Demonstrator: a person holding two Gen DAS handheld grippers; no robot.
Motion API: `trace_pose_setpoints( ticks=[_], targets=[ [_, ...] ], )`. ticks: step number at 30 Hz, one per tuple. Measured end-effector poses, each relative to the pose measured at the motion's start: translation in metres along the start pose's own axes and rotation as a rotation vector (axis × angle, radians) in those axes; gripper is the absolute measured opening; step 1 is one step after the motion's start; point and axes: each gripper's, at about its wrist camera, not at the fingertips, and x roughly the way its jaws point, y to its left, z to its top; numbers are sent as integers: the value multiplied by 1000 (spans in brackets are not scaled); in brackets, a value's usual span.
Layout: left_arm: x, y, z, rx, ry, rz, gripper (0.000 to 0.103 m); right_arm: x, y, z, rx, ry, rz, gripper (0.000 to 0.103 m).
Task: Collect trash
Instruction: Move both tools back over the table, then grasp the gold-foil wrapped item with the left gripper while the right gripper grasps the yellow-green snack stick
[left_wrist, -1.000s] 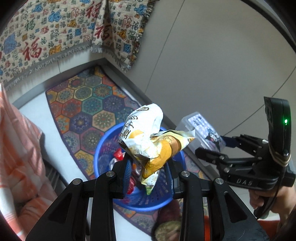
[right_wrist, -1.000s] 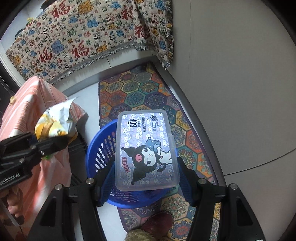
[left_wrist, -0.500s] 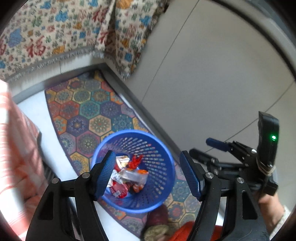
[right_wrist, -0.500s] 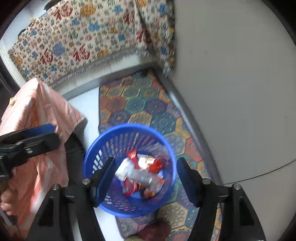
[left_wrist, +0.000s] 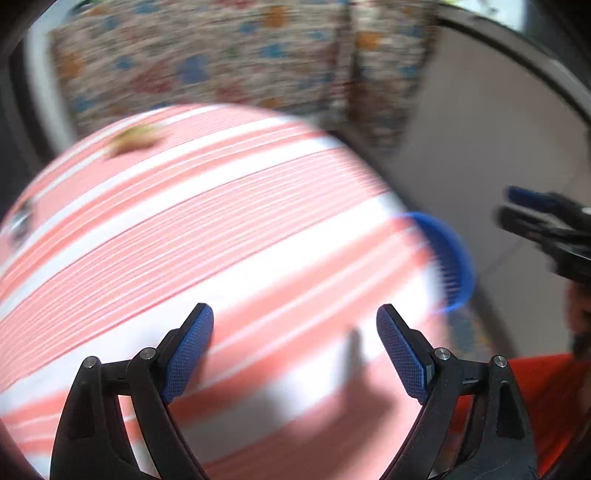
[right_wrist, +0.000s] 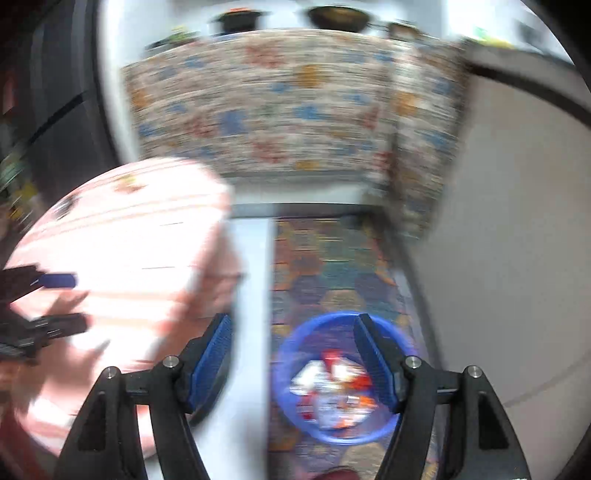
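**Both tools empty, trash in the basket**

A pink-and-white striped cloth (left_wrist: 229, 236) fills most of the left wrist view, lying under and ahead of the left tool (left_wrist: 294, 350). Beyond it, a patterned cloth (right_wrist: 280, 107) hangs across the far side, blurred in both views. A hexagon-patterned rug (right_wrist: 332, 266) runs ahead of the right tool (right_wrist: 291, 356), with grey floor (right_wrist: 517, 258) to its right.

The blue basket (right_wrist: 288, 354) stands on the rug, under and just ahead of the right tool's tips. In the left wrist view only its rim (left_wrist: 454, 254) shows, past the striped cloth's edge, right of the left tool. The trash (right_wrist: 332, 384), red and white wrappers, lies inside the basket.

The left tool's jaws have just been opening; they stand spread wide with nothing between them. The right tool's jaws have been opening too and stand spread, also empty. A small brownish scrap (left_wrist: 135, 138) lies on the striped cloth far ahead of the left tool; what it is cannot be told.
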Motion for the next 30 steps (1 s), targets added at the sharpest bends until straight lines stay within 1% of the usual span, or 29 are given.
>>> trace_pose_setpoints(
  ticks=[1,2,4,5,8,9,11,12,14,17,18,19,21,25,28,30],
  targets=[
    [-1,24,-9,-32,5,54,91,4,28,2,-29,12,47,71],
    [-1,42,-14,-58,6,86,91,6,47,3,-48,24,83,71],
    [-1,78,-25,-117,12,141,91,18,93,5,-88,61,161,71],
    [-4,93,-28,-140,6,156,91,26,117,7,-110,81,187,71],
    [-6,129,-36,-192,-8,200,95,48,174,8,-185,110,207,71],
    [-6,141,-37,-212,-10,208,99,55,188,10,-202,118,213,71],
    [-5,158,-40,-231,-16,228,103,73,214,16,-233,144,217,71],
    [-4,164,-43,-238,-22,227,103,83,223,19,-244,155,210,71],
    [-2,181,-41,-245,-29,228,103,96,233,24,-257,159,198,73],
    [6,210,-35,-276,-46,252,103,113,245,41,-247,145,192,79],
    [8,218,-28,-292,-44,248,103,120,246,47,-241,144,187,83],
    [13,231,-21,-311,-46,269,103,127,247,54,-234,141,185,87],
    [17,250,-11,-342,-52,285,103,140,250,63,-229,132,181,91],
    [40,291,26,-402,-53,327,103,166,252,86,-233,113,190,100],
    [54,307,46,-423,-54,343,103,186,252,104,-242,120,194,103],
    [61,315,56,-433,-54,351,103,200,250,120,-248,121,195,103]
  ],
)
